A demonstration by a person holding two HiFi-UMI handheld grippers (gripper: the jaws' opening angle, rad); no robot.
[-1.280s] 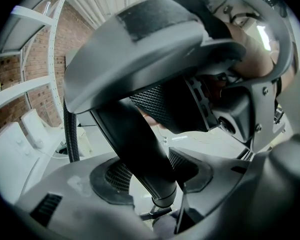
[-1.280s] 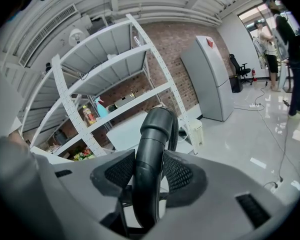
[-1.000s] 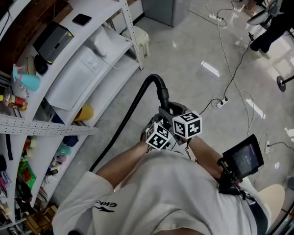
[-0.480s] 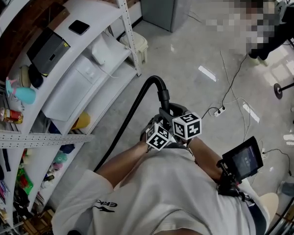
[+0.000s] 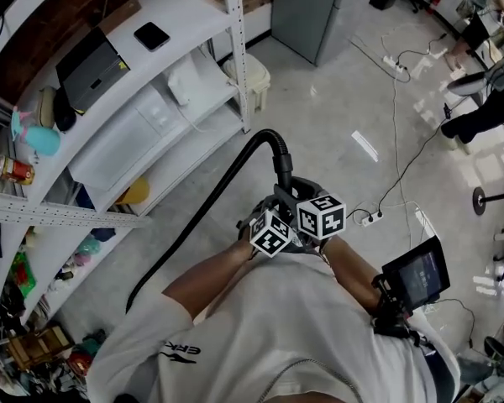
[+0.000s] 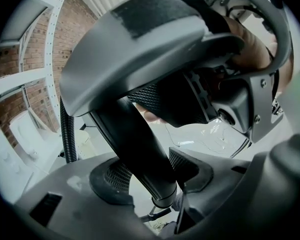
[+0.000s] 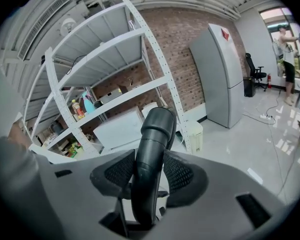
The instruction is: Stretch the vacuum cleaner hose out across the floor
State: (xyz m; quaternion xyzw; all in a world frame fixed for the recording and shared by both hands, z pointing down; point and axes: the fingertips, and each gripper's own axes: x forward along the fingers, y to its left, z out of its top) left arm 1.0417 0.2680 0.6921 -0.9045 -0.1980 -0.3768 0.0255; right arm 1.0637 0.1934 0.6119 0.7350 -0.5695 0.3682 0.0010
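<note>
The black vacuum hose (image 5: 203,212) rises from the floor at lower left, arcs over and comes down as a rigid end tube (image 5: 281,164) in front of me. Both grippers are held close together on that tube, under their marker cubes. The left gripper (image 5: 275,212) is shut on the tube (image 6: 140,154), which passes between its ribbed pads (image 6: 111,178). The ribbed hose (image 6: 67,129) hangs behind at the left. Higher up the tube (image 7: 152,149) the right gripper (image 5: 296,198) is shut on it, with a pad (image 7: 177,174) pressed on each side.
White metal shelving (image 5: 235,49) full of boxes and bottles runs along the left. A small white bin (image 5: 254,75) and a grey cabinet (image 5: 319,7) stand beyond it. Cables and a power strip (image 5: 371,218) lie on the glossy floor at right, and a person (image 5: 479,116) stands far right.
Both grippers have travelled across the floor with the tube still held. The shelving and cabinet have shifted in view, and more hose trails out at lower left.
</note>
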